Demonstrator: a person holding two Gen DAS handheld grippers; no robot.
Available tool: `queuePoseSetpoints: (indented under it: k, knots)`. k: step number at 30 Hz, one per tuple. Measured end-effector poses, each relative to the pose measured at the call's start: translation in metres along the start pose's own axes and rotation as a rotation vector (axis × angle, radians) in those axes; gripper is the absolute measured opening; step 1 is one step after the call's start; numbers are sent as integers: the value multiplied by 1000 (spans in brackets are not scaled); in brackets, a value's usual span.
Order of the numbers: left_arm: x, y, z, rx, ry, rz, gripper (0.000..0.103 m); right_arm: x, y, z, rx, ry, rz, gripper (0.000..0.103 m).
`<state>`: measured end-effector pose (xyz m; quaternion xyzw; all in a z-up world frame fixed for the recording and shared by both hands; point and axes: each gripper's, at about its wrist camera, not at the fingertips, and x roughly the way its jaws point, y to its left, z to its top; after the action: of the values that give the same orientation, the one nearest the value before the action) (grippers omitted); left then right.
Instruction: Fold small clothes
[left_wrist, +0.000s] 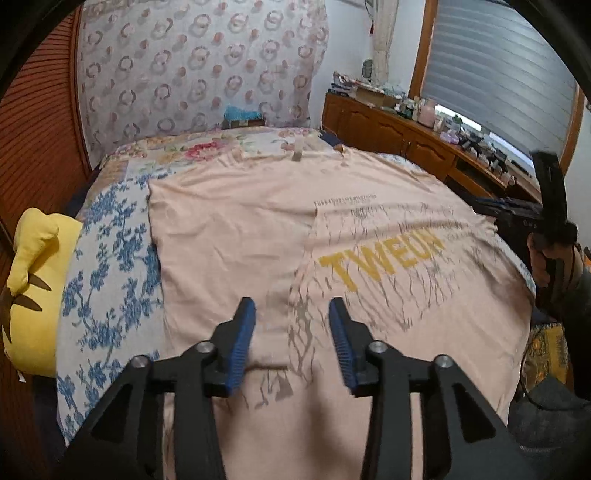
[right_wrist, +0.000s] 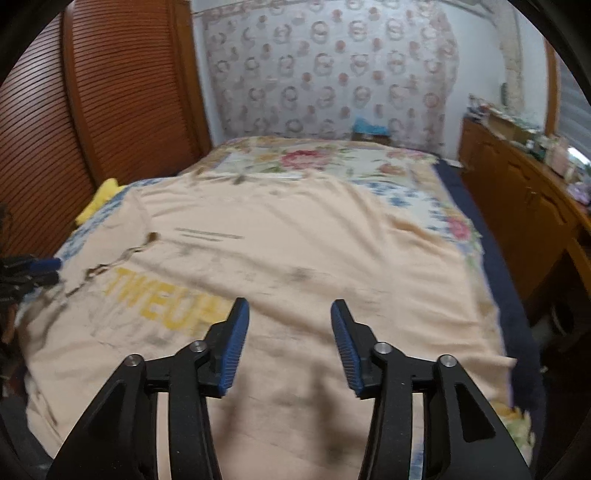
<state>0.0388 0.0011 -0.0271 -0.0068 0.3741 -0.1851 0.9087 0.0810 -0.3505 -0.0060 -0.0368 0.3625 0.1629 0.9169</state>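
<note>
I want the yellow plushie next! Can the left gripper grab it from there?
Probably yes. The left gripper is open and empty over the peach shirt, and nothing blocks the yellow plushie off to its left.

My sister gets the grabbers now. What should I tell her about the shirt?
Left gripper: open, holding nothing, hovering over the near part of the shirt.
Right gripper: open, holding nothing, also above the shirt.
Shirt: peach, with yellow letters, spread on the bed. In the left view one side already looks folded over the middle; the right view is too blurred to confirm that.
A yellow plush sits at the bed's left edge, clear of the shirt.
Done: shirt laid out, perhaps one fold.
Left: the remaining folds. Probably start by gripping an edge.
</note>
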Motion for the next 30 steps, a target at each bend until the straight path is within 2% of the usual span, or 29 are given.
queuePoseSetpoints:
  k: [3, 8, 12, 18, 26, 27, 30]
  knots:
    - [1, 0, 10, -8, -35, 3, 50, -9, -29, -6, 22, 2, -63, 50]
    - [12, -4, 26, -14, -60, 7, 54, -18, -85, -17, 76, 19, -164, 49]
    - [19, -12, 36, -8, -67, 19, 55, -12, -124, -25, 156, 51, -187, 49]
    - [15, -30, 44, 13, -113, 23, 55, -1, -157, -40, 259, 116, -141, 49]
    - [11, -41, 45, 12, -133, 18, 56, 5, -158, -50, 332, 134, -40, 49]
    - [11, -42, 44, 11, -134, 18, 56, 6, -156, -49, 328, 135, -35, 46]
    - [11, -45, 43, 9, -133, 20, 57, 5, -150, -46, 294, 124, -29, 26]
